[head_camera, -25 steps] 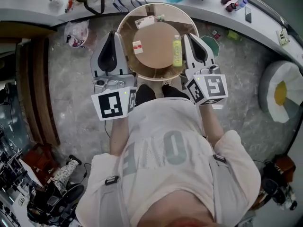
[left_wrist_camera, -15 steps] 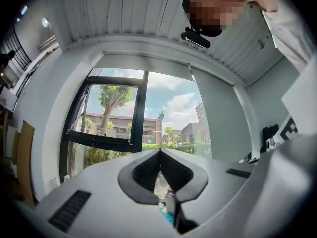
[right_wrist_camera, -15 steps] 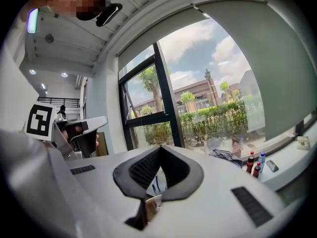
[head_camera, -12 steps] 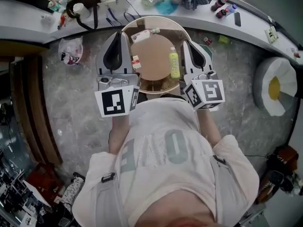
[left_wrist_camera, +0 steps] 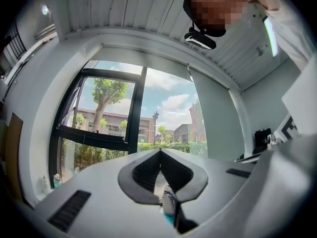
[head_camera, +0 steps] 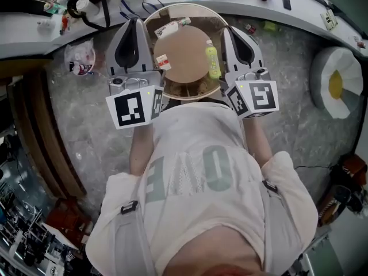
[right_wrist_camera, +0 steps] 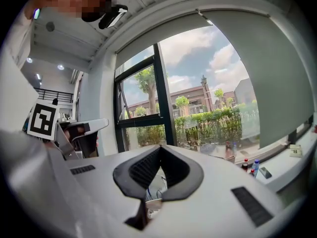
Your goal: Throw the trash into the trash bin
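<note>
On the round glass-rimmed table (head_camera: 150,25) below me lie a yellow-green bottle (head_camera: 213,61), a small white carton (head_camera: 164,62) and a clear bottle with a white label (head_camera: 171,27). My left gripper (head_camera: 134,20) hovers level along the table's left edge, jaws together and empty. At the table's right edge my right gripper (head_camera: 229,29) is also shut and empty, close to the yellow-green bottle. In the left gripper view the left gripper (left_wrist_camera: 159,150) points toward a large window, and so does the right gripper (right_wrist_camera: 159,147) in its own view. No trash bin shows.
A curved grey counter (head_camera: 34,39) strewn with cables, bottles and small items runs under the window. A white plastic bag (head_camera: 80,59) lies on the floor at the left, by a brown wooden shelf (head_camera: 43,131). An egg-shaped cushion (head_camera: 339,85) sits at the right.
Both grippers have slid forward along the table's sides, the left one further. The head view has shifted, so the table sits slightly higher in the picture.
</note>
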### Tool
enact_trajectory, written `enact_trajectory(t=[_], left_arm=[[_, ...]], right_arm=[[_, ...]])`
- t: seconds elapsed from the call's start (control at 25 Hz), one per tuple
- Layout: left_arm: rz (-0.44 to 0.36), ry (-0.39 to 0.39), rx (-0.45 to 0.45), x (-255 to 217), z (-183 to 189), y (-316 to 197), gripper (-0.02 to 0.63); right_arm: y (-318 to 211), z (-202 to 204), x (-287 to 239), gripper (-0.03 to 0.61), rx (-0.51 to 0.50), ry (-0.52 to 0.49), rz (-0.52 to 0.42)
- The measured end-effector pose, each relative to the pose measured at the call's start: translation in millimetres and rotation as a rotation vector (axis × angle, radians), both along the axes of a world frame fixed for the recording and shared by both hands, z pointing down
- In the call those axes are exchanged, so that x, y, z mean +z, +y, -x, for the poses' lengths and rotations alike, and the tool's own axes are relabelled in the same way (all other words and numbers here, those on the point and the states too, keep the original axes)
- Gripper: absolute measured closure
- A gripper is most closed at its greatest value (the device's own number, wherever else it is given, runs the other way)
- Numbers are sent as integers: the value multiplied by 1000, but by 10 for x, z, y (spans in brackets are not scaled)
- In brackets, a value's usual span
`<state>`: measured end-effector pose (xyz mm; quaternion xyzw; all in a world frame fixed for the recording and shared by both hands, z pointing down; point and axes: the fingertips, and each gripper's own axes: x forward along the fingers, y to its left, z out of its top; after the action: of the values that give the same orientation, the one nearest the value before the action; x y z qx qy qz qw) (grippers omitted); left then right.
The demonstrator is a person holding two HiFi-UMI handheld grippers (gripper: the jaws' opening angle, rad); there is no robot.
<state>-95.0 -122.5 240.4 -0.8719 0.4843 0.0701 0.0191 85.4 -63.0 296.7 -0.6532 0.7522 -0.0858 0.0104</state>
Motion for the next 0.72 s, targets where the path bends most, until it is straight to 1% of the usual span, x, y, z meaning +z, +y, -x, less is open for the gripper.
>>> enact_trajectory(t=[0.12,0.24,0.36,0.44,0.56,0.64,0.72], left_arm=[[8,1,25,49,-62,-37,603],[-1,1,50,57,-128,-84,603],[24,11,97,135,-245,-133,603],[60,21,139,256,-348,-146,603],[67,-24,174,426,-560,-180,603],[75,-33,190,541,-716,-173,603],[94,-38,222,731,-869,-162,603]], right_arm=[[2,-48,27,565,20,5,4],[-21,-84,34,565,37,19,6],[-90,-110,172,565,19,30,32],[-138,-174,359,565,18,25,72],[-249,-365,763,565,57,3,154],[-271,-478,1081,565,71,14,210],[-282,-517,1422,563,42,11,261]])
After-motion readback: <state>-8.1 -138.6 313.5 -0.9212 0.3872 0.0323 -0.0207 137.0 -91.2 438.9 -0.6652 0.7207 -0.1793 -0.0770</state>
